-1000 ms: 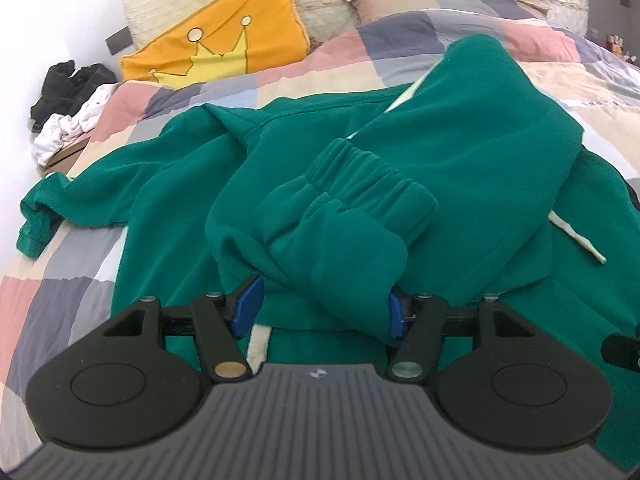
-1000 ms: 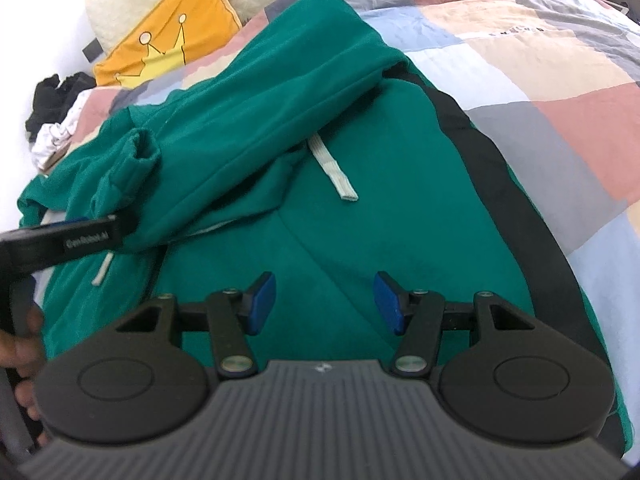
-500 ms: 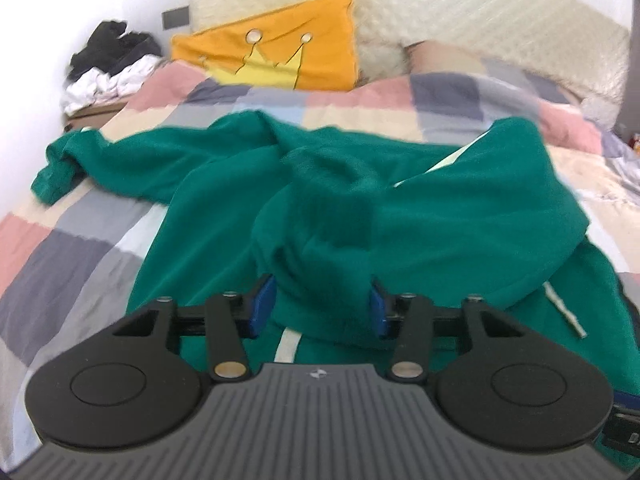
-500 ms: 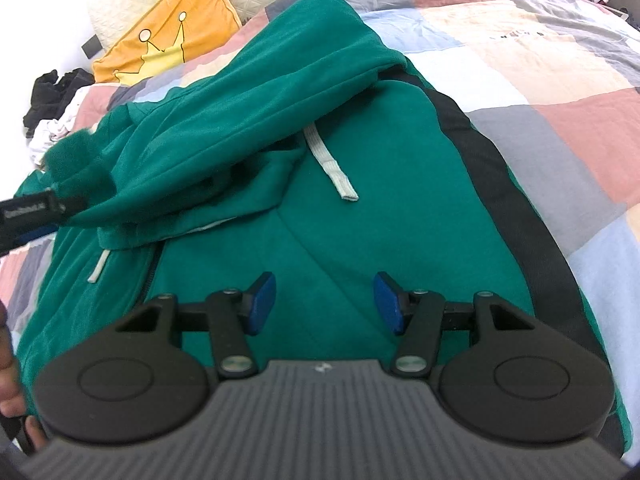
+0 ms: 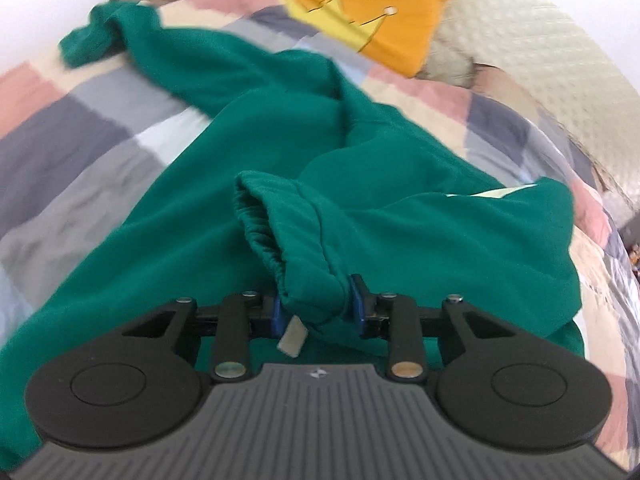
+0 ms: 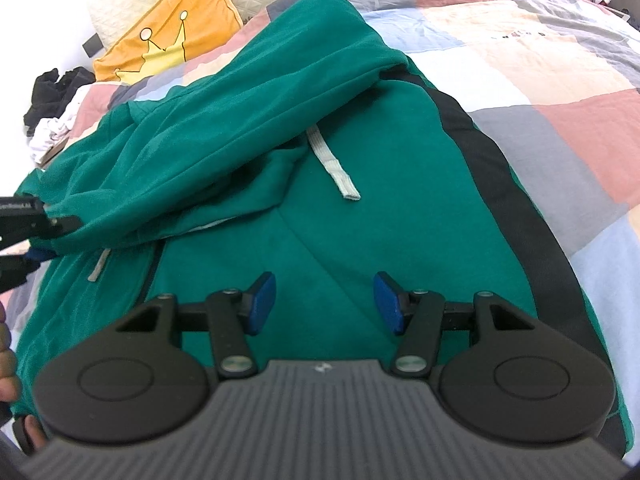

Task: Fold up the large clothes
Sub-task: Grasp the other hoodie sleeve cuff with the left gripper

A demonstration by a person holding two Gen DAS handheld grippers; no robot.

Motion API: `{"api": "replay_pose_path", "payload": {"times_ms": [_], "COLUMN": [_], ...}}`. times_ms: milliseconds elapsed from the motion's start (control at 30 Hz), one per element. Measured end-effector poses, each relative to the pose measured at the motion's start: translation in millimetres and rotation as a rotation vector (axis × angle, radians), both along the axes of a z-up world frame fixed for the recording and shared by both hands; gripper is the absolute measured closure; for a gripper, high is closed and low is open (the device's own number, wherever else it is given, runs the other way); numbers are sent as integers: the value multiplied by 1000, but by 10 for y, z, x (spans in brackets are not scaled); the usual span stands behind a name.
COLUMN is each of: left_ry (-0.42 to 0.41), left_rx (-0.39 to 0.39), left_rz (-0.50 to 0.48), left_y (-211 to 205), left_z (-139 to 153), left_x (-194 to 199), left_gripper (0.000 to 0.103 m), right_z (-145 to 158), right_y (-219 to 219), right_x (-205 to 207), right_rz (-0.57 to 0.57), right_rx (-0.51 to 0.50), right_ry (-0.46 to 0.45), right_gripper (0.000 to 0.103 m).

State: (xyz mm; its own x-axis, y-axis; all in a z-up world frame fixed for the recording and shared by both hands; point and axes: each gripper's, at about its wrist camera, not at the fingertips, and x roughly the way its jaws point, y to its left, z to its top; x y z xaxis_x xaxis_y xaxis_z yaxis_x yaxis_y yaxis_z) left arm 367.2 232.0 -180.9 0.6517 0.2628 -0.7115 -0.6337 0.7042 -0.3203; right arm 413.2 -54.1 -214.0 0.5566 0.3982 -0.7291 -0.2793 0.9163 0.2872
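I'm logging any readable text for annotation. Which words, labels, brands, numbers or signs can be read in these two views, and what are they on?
Left gripper, white lettering on its black side at the picture's edge: too blurred and cut off to read.
Small pale emblem on the gripper body: a mark, no letters.
Orange pillow: a crown drawing, no words.
Green hoodie and checked quilt: no text seen.

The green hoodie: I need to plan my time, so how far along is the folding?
Early. Done: the green hoodie lies spread on the patchwork quilt, hood flopped over its front. In hand: the left gripper, jaws just closing, pinches the sleeve cuff. Left: the far sleeve lies stretched out, the body is unfolded, and the right gripper hovers open above it.
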Motion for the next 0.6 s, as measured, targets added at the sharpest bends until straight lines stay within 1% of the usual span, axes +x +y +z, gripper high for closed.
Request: {"api": "replay_pose_path", "payload": {"times_ms": [133, 267, 367, 400, 500, 600], "left_ry": [48, 70, 73, 83, 100, 104], "left_rx": [-18, -94, -154, -166, -191, -211], "left_rz": [4, 11, 23, 25, 15, -4], "left_y": [48, 154, 221, 231, 221, 234], "left_z": [-123, -238, -262, -258, -220, -136], "left_x": [18, 28, 15, 16, -18, -57], "left_gripper": [67, 66, 58, 51, 38, 35], "right_z": [-22, -55, -47, -41, -29, 4], "right_y": [29, 79, 89, 79, 81, 75], "right_x": [5, 6, 6, 6, -15, -48], "right_rz": [9, 27, 40, 43, 55, 67], "right_rx": [-25, -67, -76, -71, -85, -83], "right_ry": [1, -5, -3, 2, 4, -4], "right_gripper": [47, 47, 47, 47, 47, 47]}}
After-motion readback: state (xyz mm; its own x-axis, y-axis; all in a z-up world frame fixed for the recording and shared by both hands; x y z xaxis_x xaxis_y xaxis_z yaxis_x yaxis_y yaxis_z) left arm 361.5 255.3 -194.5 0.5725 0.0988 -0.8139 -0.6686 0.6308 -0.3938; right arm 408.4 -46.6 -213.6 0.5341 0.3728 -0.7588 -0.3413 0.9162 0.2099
